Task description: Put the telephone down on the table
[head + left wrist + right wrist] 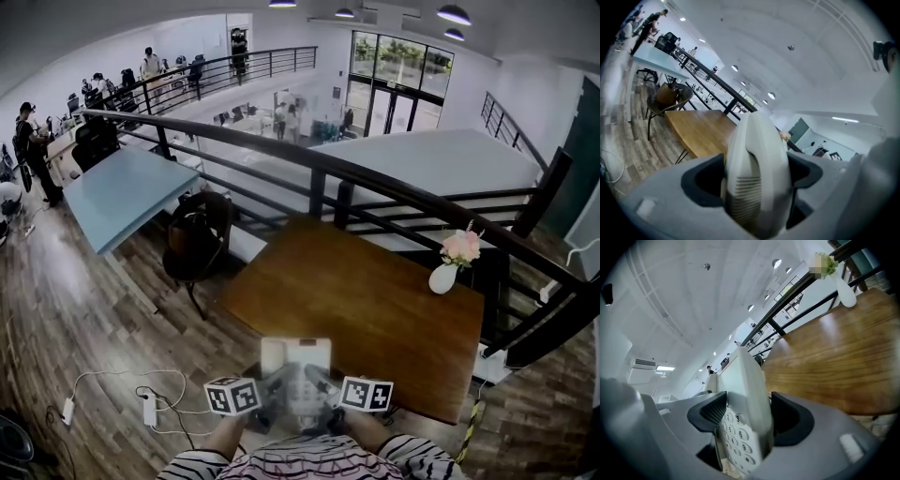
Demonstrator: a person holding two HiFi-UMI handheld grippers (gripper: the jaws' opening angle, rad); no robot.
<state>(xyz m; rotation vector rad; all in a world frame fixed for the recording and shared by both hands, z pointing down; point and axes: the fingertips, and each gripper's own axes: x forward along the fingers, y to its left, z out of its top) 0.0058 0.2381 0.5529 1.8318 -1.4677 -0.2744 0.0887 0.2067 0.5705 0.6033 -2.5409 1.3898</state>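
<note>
- The left gripper [757, 174] was clamped on the telephone's [296, 359] handset [757, 150], with a jaw pressed against each flank of the white shell.
- The right gripper [744, 417] was clamped on the other side of the body, with the keypad [736, 434] showing between its jaws.
- The telephone hung between the two grippers at the near edge of the bench [375, 300], towards the near left corner. Whether it touched the wood could not be told.
- A vase [443, 277] stood well apart, by the far right corner.
- To set it down well, both grippers probably needed to carry it further in from the near edge. They should stay level so the base landed flat, and open only once the weight rested. Any tilt risked the handset slipping off.
</note>
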